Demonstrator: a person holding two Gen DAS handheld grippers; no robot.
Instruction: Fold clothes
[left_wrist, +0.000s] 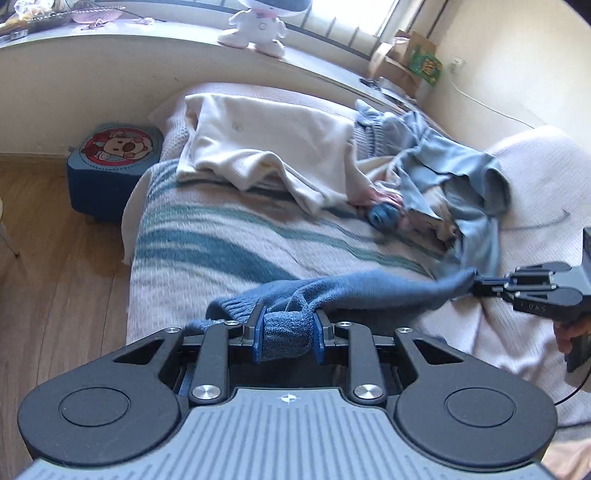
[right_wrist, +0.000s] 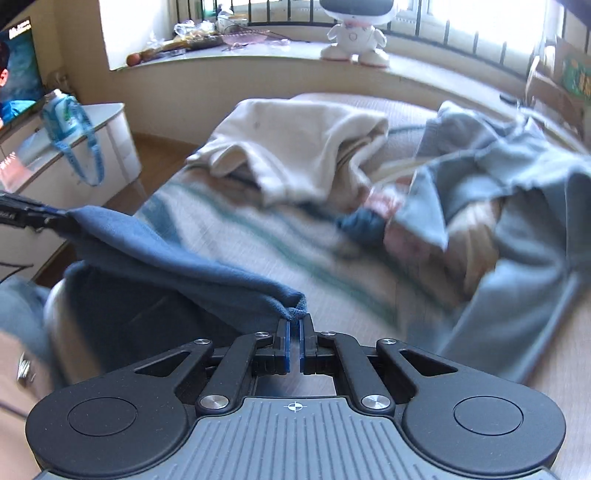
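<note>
Blue knitted cloth, a small dark blue garment (left_wrist: 332, 291), hangs stretched between the two tools at the bottom of both views, above the near edge of the bed (left_wrist: 207, 243). The left gripper (left_wrist: 287, 332) has its jaws closed on one bunched end of it, at the lower centre of the left view. The right gripper (right_wrist: 294, 332) pinches the other end with its jaws almost fully together, only a corner of cloth between the blue pads. I judge that the piece is being held out by its two ends and is not folded at this moment; whether it is being spread for a fold or lifted to be laid somewhere, the pictures do not settle. Behind it, in the middle of the frame, the striped blanket lies bare. Further, at the centre right, a small dark blue roll (left_wrist: 382, 218) sits beside something pink, too blurred to name. At the upper centre a cream garment (left_wrist: 266, 147) lies loose and wrinkled, and at the upper right a light blue garment (left_wrist: 461, 170) is in a crumpled heap. No neat folded stack shows anywhere, so much of the folding seems left. Farthest, a white toy figure (left_wrist: 258, 29) stands on the window ledge.
</note>
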